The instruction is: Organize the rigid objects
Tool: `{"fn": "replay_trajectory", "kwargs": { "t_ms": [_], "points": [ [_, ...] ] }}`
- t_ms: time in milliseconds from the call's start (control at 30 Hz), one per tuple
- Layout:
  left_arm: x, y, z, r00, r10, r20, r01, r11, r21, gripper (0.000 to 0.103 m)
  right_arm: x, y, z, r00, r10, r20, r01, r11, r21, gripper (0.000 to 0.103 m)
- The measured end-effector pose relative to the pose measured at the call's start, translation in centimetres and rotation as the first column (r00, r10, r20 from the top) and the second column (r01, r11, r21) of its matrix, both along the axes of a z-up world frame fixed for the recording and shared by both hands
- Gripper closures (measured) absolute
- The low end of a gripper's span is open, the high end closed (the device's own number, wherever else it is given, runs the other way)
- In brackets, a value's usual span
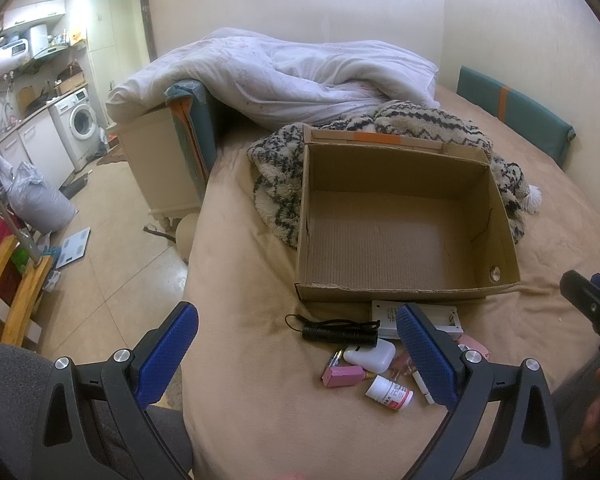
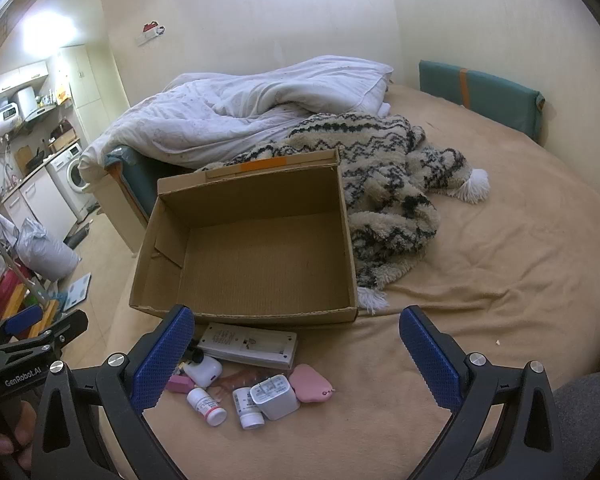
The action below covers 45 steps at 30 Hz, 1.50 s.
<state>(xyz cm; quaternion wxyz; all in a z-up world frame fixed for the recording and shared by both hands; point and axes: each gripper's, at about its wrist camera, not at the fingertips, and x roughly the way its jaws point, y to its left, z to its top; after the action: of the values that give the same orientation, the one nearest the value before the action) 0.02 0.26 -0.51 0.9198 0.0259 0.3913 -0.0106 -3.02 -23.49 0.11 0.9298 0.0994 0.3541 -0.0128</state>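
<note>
An open, empty cardboard box (image 1: 400,236) (image 2: 252,248) sits on the tan bed. Just in front of it lies a cluster of small items: a black flashlight (image 1: 338,332), a white flat device (image 2: 250,346), a white case (image 1: 370,355), a pink block (image 1: 342,376), two white pill bottles (image 2: 206,400) (image 2: 248,406), a white charger (image 2: 274,396) and a pink pouch (image 2: 310,384). My left gripper (image 1: 296,350) hangs open above the cluster's left side, holding nothing. My right gripper (image 2: 296,356) is open over the cluster, also holding nothing.
A patterned fuzzy blanket (image 2: 388,184) and a white duvet (image 1: 284,76) lie behind the box. A teal cushion (image 2: 480,92) leans on the wall. The bed's left edge drops to a tiled floor (image 1: 112,240) with a scale, bags and a washing machine (image 1: 80,124).
</note>
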Motion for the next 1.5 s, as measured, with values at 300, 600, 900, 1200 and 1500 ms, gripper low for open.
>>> {"fn": "replay_trajectory", "kwargs": {
  "t_ms": [300,600,900,1200,1500],
  "points": [
    [0.0,0.0,0.0,1.000,0.000,-0.001,0.000,1.000,-0.001,0.004,0.0,0.0,-0.1,1.000,-0.002,0.000,0.002,1.000,-0.001,0.000],
    [0.0,0.0,0.0,1.000,-0.001,-0.001,0.001,1.000,0.000,0.004,0.0,0.1,-0.1,1.000,-0.001,-0.002,0.001,1.000,-0.002,0.000],
    [0.1,0.2,-0.2,1.000,-0.002,-0.008,0.002,1.000,-0.006,0.004,0.1,0.1,-0.1,1.000,-0.001,-0.002,0.001,1.000,-0.001,0.000],
    [0.2,0.3,-0.2,1.000,-0.004,-0.014,0.004,1.000,-0.013,0.004,0.1,0.1,0.0,1.000,-0.001,-0.002,0.001,1.000,-0.001,0.000],
    [1.3,1.8,-0.2,0.997,0.017,-0.069,-0.024,0.994,-0.103,0.004,0.1,0.1,0.0,1.000,-0.001,-0.004,0.001,1.000,0.002,0.000]
  ]
}}
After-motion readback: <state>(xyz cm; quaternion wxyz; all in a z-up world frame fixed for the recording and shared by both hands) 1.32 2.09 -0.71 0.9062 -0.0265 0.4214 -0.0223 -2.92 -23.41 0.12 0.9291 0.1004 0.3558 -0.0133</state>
